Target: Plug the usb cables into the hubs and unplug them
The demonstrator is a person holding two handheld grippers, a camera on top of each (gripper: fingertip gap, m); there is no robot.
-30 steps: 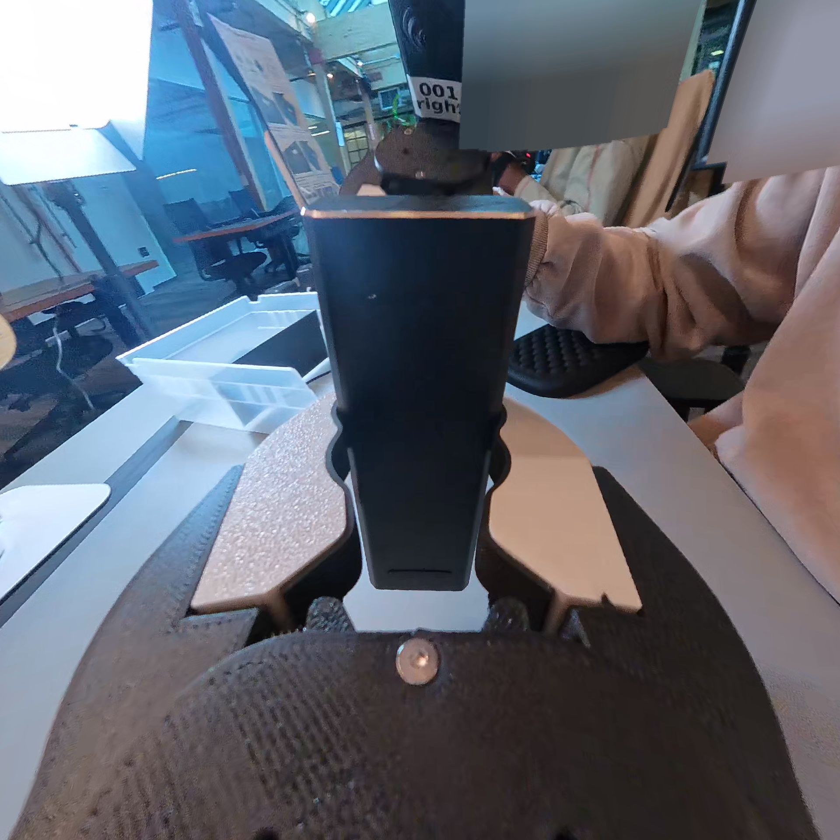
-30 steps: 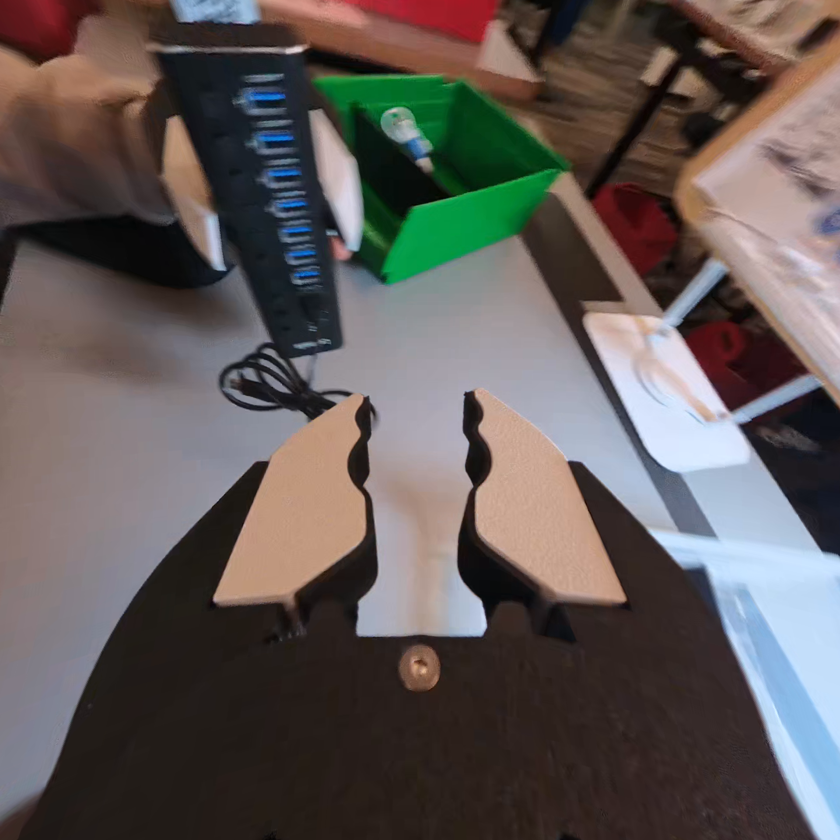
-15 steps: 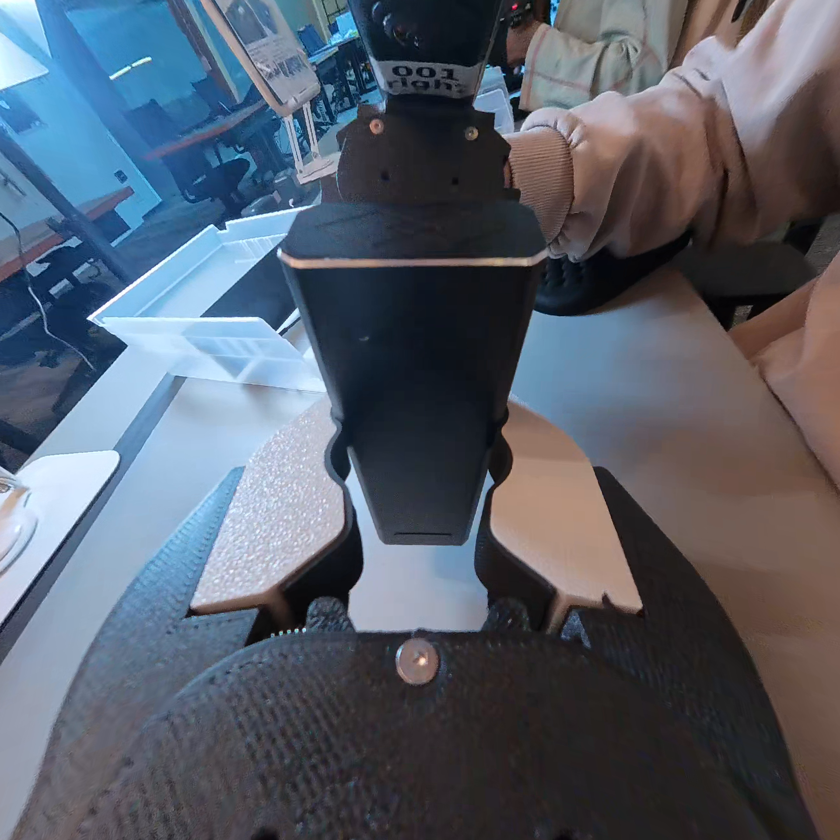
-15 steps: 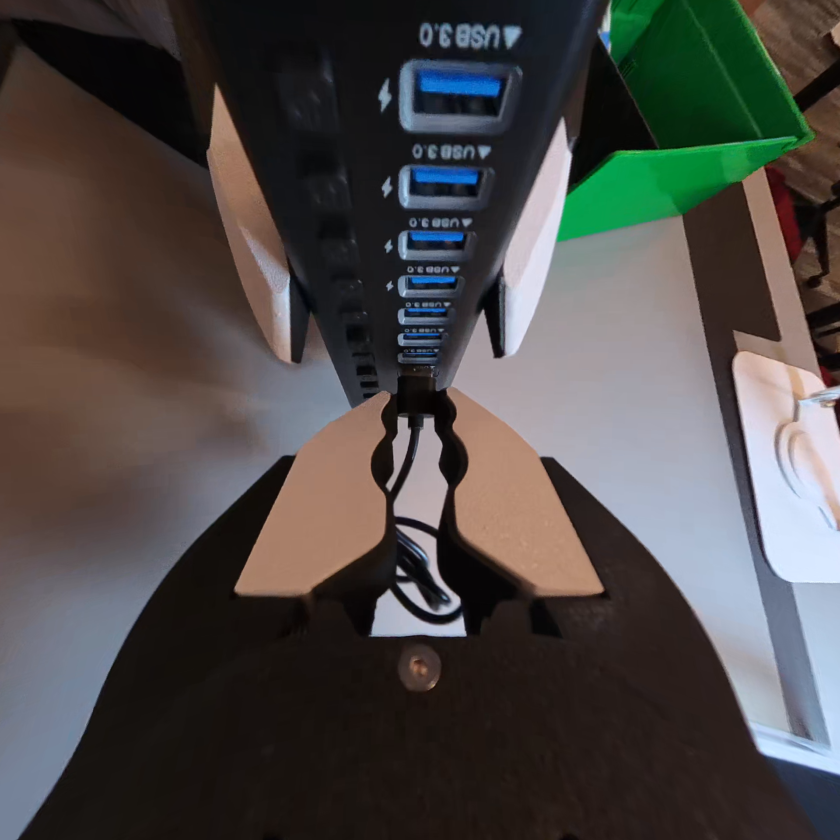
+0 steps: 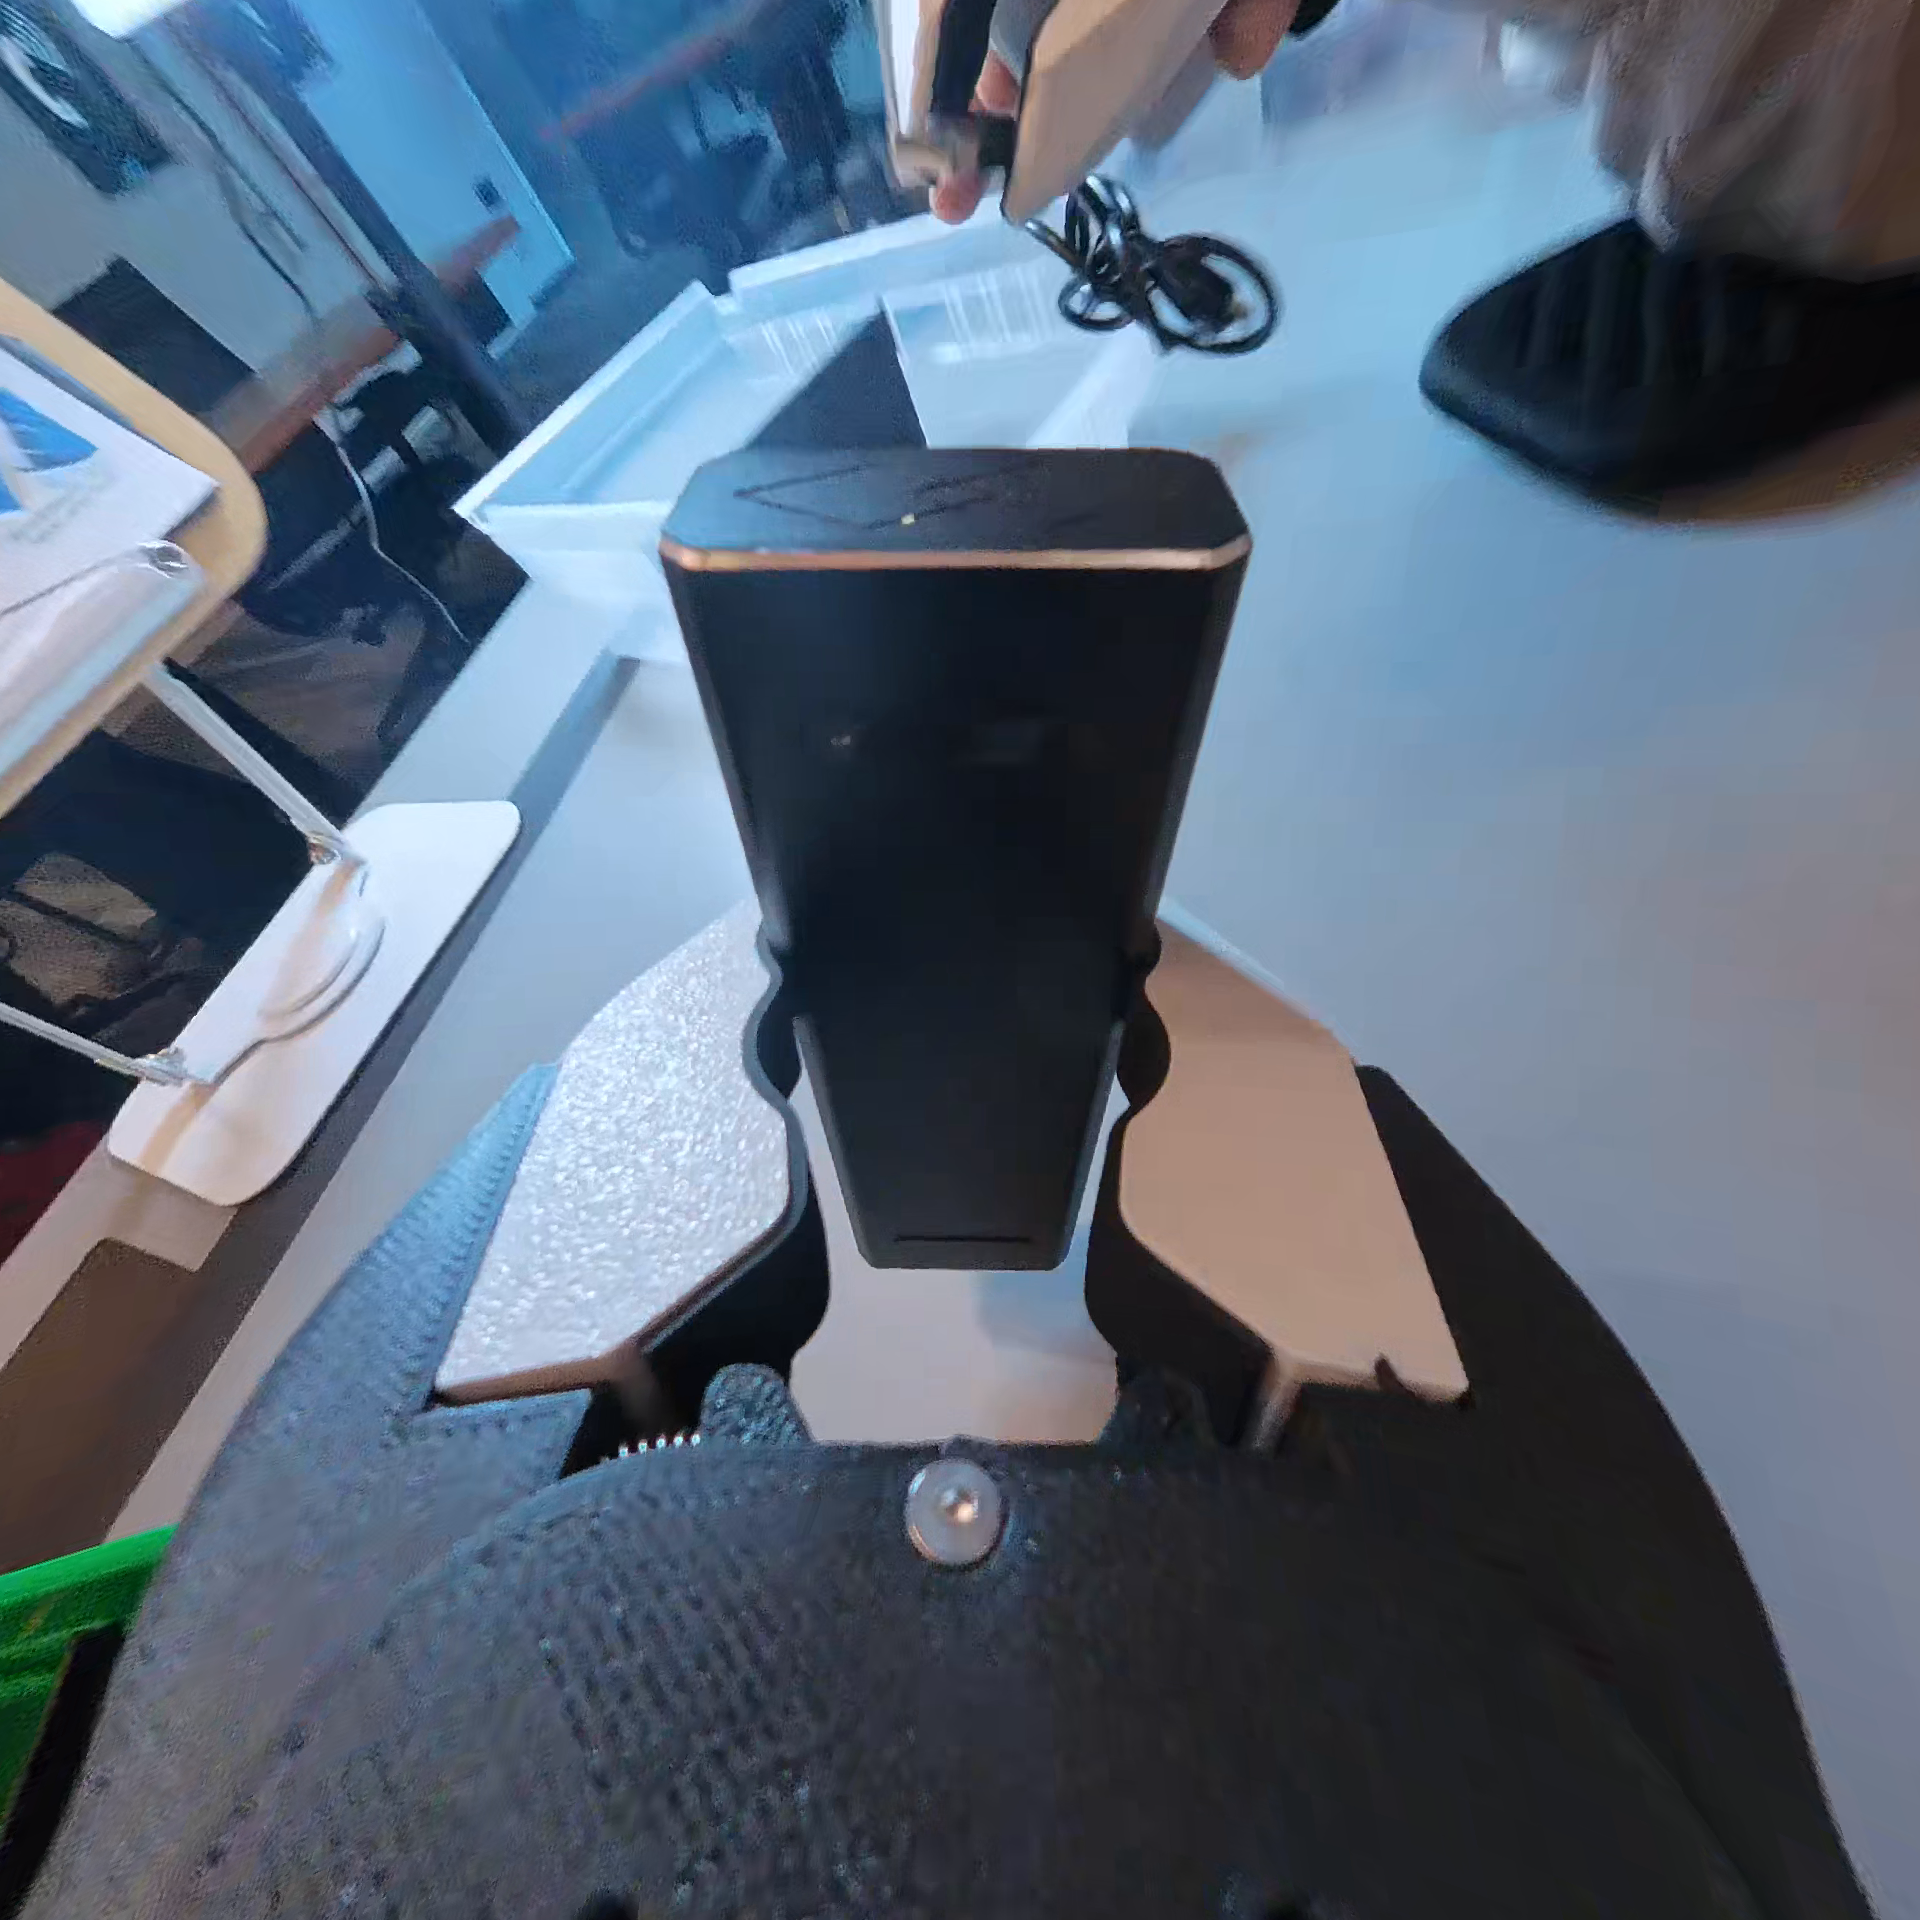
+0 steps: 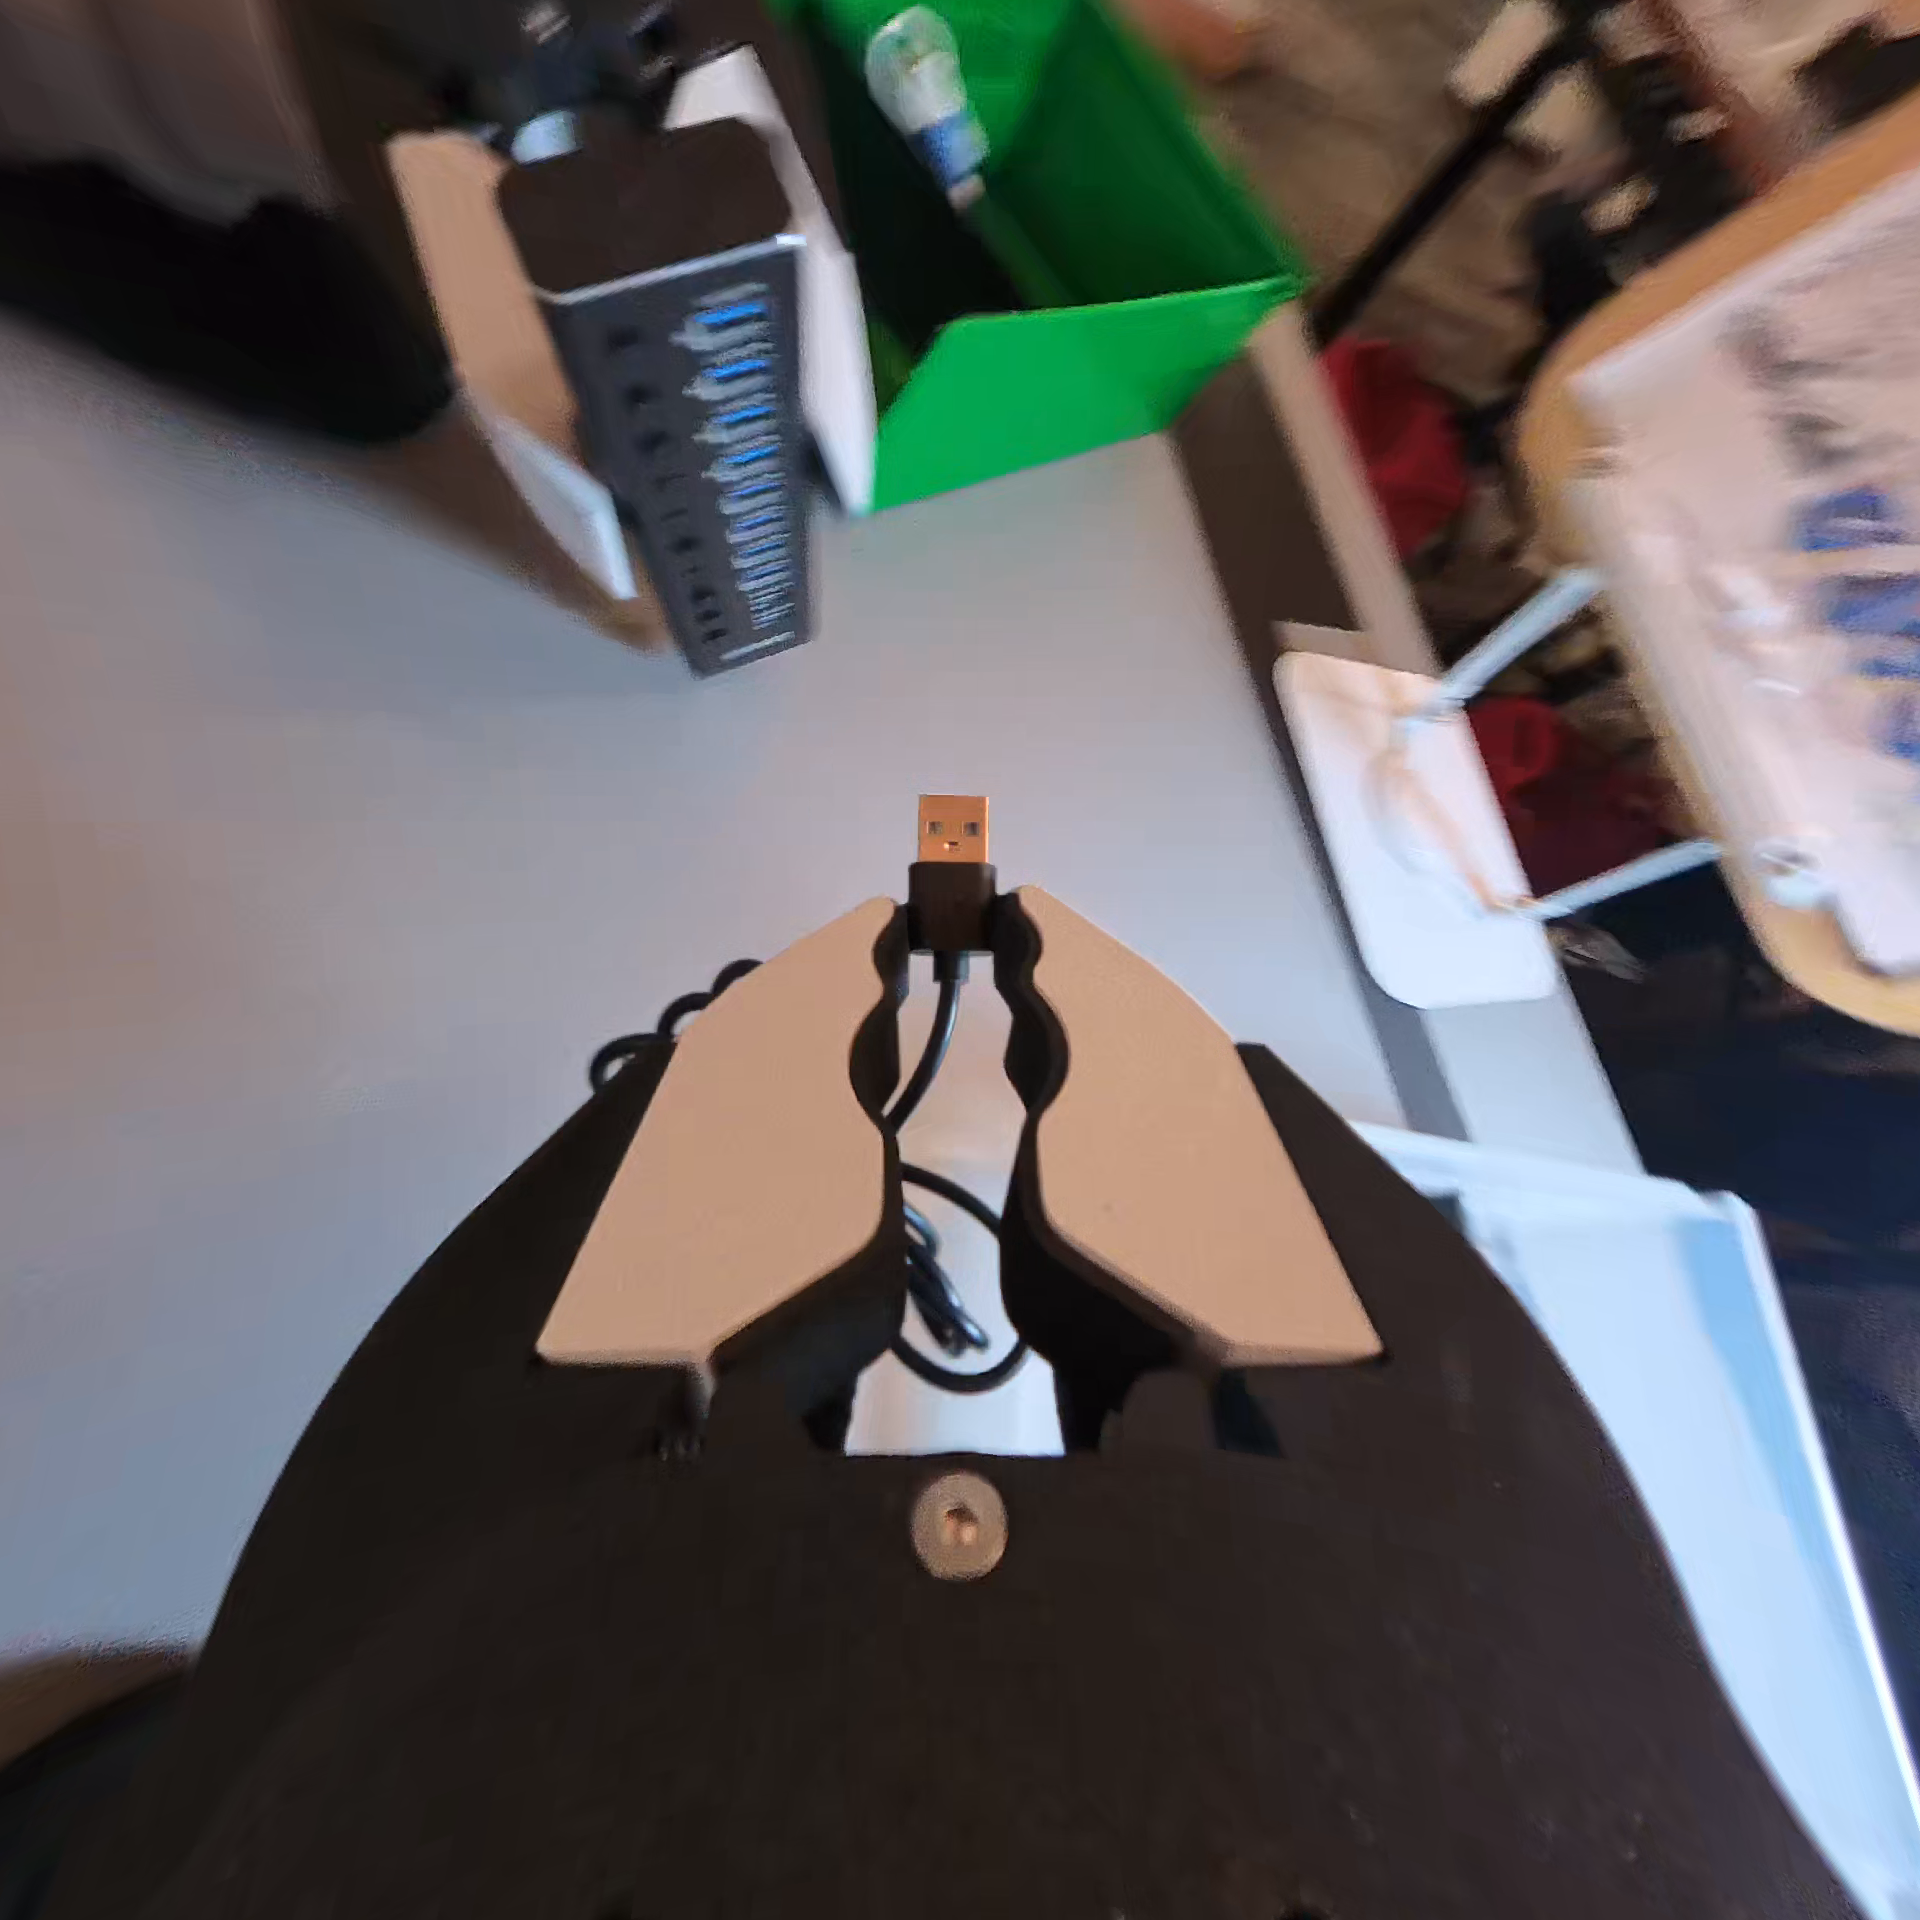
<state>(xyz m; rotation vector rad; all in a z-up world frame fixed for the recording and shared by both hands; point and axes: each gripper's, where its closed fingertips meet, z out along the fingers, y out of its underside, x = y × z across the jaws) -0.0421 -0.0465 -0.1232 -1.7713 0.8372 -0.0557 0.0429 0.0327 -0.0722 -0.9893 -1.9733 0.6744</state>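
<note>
A: What has the left gripper (image 5: 954, 1049) got?

B: Its fingers (image 5: 665, 1122) are clamped on the sides of the black USB hub (image 5: 951, 831), which fills the centre of the left wrist view, plain back face to the camera, lifted above the grey worktop (image 5: 1507, 831).

A: And the other one?

B: The right gripper (image 6: 951, 925) is pinching the black housing of the USB plug (image 6: 951, 862) between its fingertips. The metal end sticks out forward, free, in the middle of the right wrist view. The cable (image 6: 935, 1049) runs back between the fingers and loops below them.

A: So plug and hub are apart?

B: Well apart. In the right wrist view the hub (image 6: 717, 416) sits in the upper left of the frame, blurred, its row of blue ports facing the camera, with pale fingers on both sides of it.

A: Anything else around?

B: A green bin (image 6: 1049, 343) at top centre just right of the hub, a white stand base (image 6: 1392, 831) at the worktop's right edge, and a clear tray (image 5: 665, 436) upper left of centre in the left wrist view. There the coiled cable (image 5: 1164, 270) hangs near the top, under the right gripper.
</note>
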